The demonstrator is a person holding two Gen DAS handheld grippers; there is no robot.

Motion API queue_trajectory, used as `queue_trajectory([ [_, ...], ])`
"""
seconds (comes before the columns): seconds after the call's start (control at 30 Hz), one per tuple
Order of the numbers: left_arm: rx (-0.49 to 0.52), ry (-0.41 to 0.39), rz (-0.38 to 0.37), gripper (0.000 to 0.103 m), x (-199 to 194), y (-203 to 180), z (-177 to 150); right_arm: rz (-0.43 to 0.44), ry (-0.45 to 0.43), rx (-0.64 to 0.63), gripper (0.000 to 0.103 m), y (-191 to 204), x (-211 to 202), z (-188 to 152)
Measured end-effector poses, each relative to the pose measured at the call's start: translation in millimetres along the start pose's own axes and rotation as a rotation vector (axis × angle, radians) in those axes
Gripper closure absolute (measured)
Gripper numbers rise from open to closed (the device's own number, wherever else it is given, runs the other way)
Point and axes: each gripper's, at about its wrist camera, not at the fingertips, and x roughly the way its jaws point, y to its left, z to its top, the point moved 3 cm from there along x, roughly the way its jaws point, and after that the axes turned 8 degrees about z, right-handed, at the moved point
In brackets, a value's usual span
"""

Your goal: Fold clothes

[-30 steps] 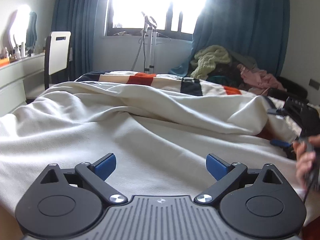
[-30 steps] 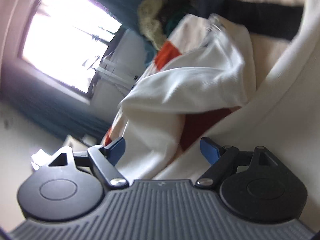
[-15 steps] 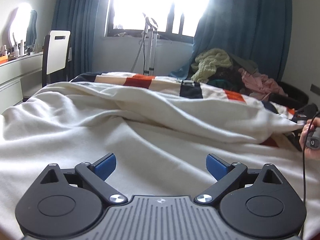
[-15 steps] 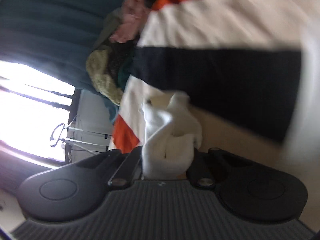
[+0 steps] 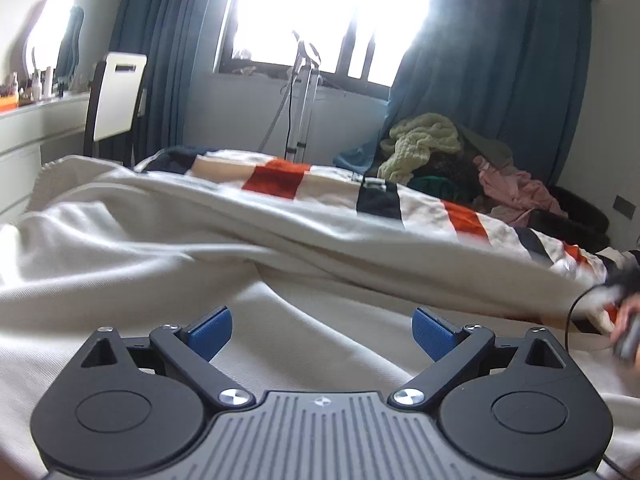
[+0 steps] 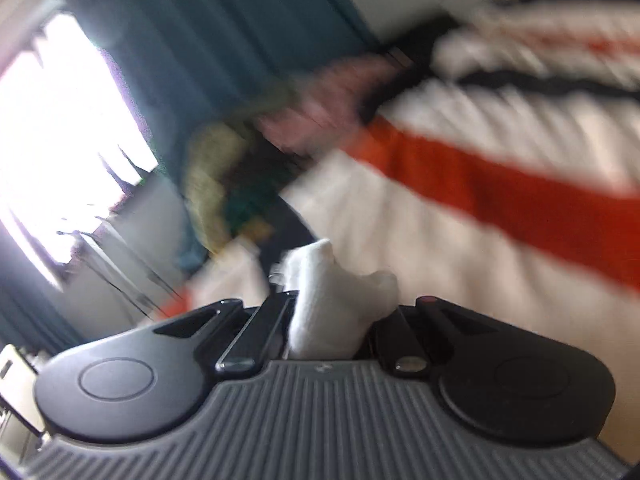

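my right claw (image 6: 340, 312) is clamped on a bunched corner of the cream garment (image 5: 168, 264), the white fold poking up between its black fingers (image 6: 256, 332); that view is blurred. the garment lies spread wide over the striped bedspread (image 5: 460, 216), whose orange, navy and white blocks show beyond its far edge. my left claw (image 5: 322, 330) hangs just above the cream cloth with its blue pads (image 5: 210, 330) well apart, gripping nothing. at the bedspread's right end my right hand (image 5: 628, 320) shows, blurred. a pile of clothes (image 5: 452, 156) sits past the bedspread's far side, under the teal curtain (image 5: 500, 60).
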Motion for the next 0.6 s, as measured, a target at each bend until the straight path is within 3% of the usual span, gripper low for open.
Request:
queue_trajectory([
  [0.1, 0.000, -0.017, -0.003, 0.005, -8, 3, 2, -0.023, 0.036, 0.073, 0.097, -29, -6, -19],
  [0.3, -0.013, -0.029, -0.012, 0.004, -20, 4, 8, 0.061, -0.093, 0.024, 0.097, 2, -41, 6],
  [0.47, -0.006, -0.037, 0.001, 0.004, -28, 7, 10, -0.054, -0.019, 0.038, 0.095, -33, -24, 1],
  [0.5, -0.002, -0.033, 0.009, 0.004, -29, 7, 10, -0.075, 0.008, 0.032, 0.085, -40, -21, -3],
  [0.57, 0.003, -0.026, -0.001, 0.004, -30, 6, 10, -0.076, 0.020, 0.042, 0.078, -44, -27, -2],
  [0.6, 0.005, -0.027, -0.004, 0.004, -30, 6, 10, -0.074, 0.012, 0.042, 0.066, -44, -31, 0],
])
